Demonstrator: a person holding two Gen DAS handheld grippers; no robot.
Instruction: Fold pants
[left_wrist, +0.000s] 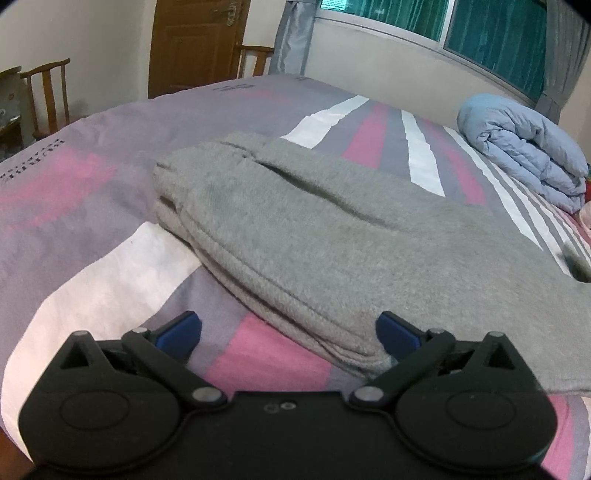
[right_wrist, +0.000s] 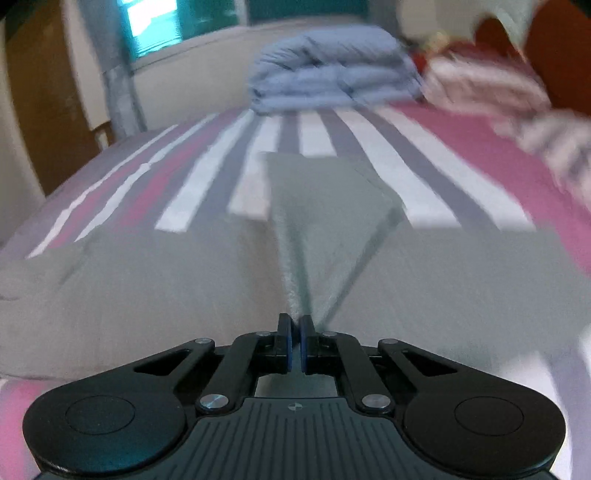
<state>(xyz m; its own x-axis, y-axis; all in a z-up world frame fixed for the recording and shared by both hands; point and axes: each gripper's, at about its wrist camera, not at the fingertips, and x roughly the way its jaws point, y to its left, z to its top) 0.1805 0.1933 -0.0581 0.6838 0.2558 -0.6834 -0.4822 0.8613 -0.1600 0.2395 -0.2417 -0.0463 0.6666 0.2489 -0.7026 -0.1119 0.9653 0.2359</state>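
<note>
Grey fleece pants (left_wrist: 332, 229) lie folded in layers on the striped bed. My left gripper (left_wrist: 288, 334) is open, low over the bedsheet at the near stacked edge of the pants, its right blue pad touching the fabric. In the right wrist view the pants (right_wrist: 147, 288) spread across the bed, and my right gripper (right_wrist: 295, 325) is shut on a pinched ridge of the grey fabric (right_wrist: 317, 229) and holds it pulled up toward the camera. This view is motion-blurred.
The bed has a purple, pink and white striped sheet (left_wrist: 92, 177). A folded light-blue duvet (left_wrist: 524, 147) lies at the far side, also in the right wrist view (right_wrist: 332, 70), beside pink bedding (right_wrist: 480, 85). Wooden chairs (left_wrist: 48, 96) and a door (left_wrist: 195, 44) stand beyond.
</note>
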